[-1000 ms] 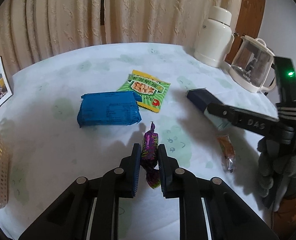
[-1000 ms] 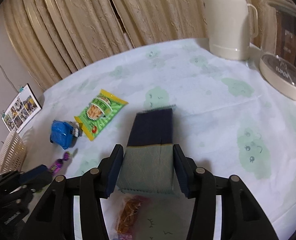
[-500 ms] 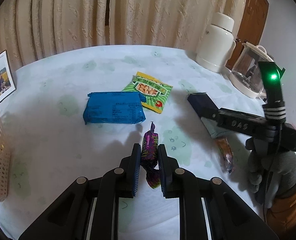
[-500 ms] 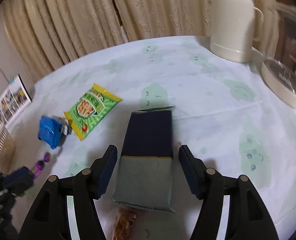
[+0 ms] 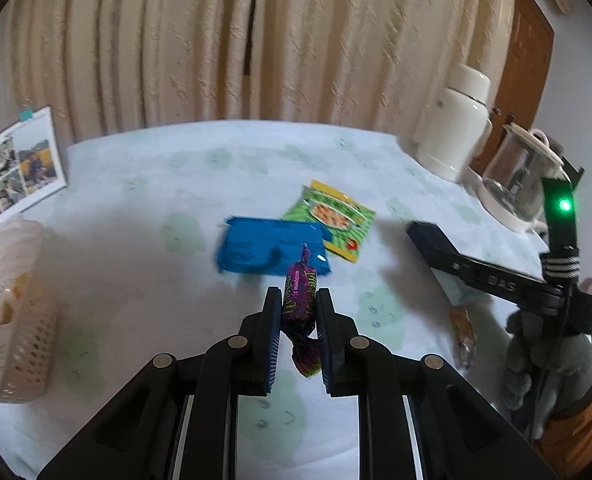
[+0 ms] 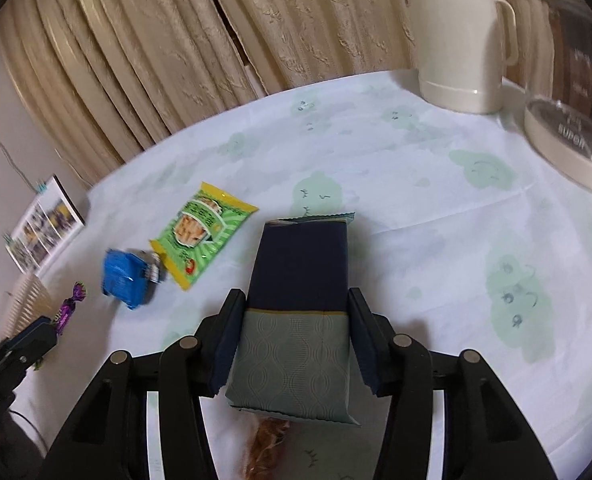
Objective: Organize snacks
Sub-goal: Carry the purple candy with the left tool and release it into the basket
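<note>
Purple candy points away lengthwise (gripped by left tool).

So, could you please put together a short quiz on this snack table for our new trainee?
1. True or false: the left gripper is shut on the purple candy.
2. What lies between the fingers of the right gripper? A) the green snack bag B) the navy and grey packet C) the blue packet
3. Fill in: the basket stands at the table's ____ edge in the left wrist view.

Key: 1 true; 2 B; 3 left.
</note>
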A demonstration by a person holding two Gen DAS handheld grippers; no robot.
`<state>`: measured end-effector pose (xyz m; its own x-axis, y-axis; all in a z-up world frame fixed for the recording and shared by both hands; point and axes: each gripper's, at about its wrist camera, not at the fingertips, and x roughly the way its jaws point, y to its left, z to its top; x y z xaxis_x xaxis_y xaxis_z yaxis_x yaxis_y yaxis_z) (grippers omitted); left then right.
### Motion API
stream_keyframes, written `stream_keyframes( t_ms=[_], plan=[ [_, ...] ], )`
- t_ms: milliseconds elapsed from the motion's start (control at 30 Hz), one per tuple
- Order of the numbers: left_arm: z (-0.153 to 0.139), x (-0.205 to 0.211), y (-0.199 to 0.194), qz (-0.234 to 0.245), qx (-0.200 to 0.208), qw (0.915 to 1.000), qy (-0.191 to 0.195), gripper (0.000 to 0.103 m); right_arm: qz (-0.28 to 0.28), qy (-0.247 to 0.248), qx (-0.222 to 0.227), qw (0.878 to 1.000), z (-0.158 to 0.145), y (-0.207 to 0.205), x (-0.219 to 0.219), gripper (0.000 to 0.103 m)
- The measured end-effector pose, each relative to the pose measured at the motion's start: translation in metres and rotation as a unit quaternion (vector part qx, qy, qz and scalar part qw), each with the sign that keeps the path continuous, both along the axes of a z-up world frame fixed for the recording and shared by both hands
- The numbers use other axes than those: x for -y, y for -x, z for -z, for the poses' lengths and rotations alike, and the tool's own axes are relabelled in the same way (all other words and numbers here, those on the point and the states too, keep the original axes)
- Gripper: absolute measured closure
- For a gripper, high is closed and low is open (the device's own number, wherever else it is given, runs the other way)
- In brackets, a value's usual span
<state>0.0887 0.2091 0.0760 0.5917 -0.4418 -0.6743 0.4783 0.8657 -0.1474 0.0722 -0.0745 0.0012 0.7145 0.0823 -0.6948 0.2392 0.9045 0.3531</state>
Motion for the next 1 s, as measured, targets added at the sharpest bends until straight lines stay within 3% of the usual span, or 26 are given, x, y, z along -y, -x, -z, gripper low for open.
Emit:
stream_keyframes(
  t_ms=[267, 433, 533, 1000],
  plan=[
    [-0.012, -0.038, -0.013, -0.090, 0.027, 0.9956, -0.006, 0.085, -0.014, -0.005, 0.021, 1.000, -0.007, 0.004, -0.009, 0.055],
    [-0.022, -0.073, -0.020, -0.168, 0.058, 0.9839, -0.016, 0.085, -0.017, -0.004, 0.021, 1.000, -0.006, 0.004, -0.011, 0.055],
    [-0.022, -0.095, -0.025, -0.201, 0.053, 0.9780, -0.010, 0.085, -0.015, -0.003, 0.020, 1.000, -0.006, 0.004, -0.011, 0.055],
    [-0.020, -0.151, -0.036, -0.312, 0.052, 0.9481, -0.034, 0.085, -0.017, -0.003, 0.019, 1.000, -0.004, 0.004, -0.010, 0.055]
  ],
)
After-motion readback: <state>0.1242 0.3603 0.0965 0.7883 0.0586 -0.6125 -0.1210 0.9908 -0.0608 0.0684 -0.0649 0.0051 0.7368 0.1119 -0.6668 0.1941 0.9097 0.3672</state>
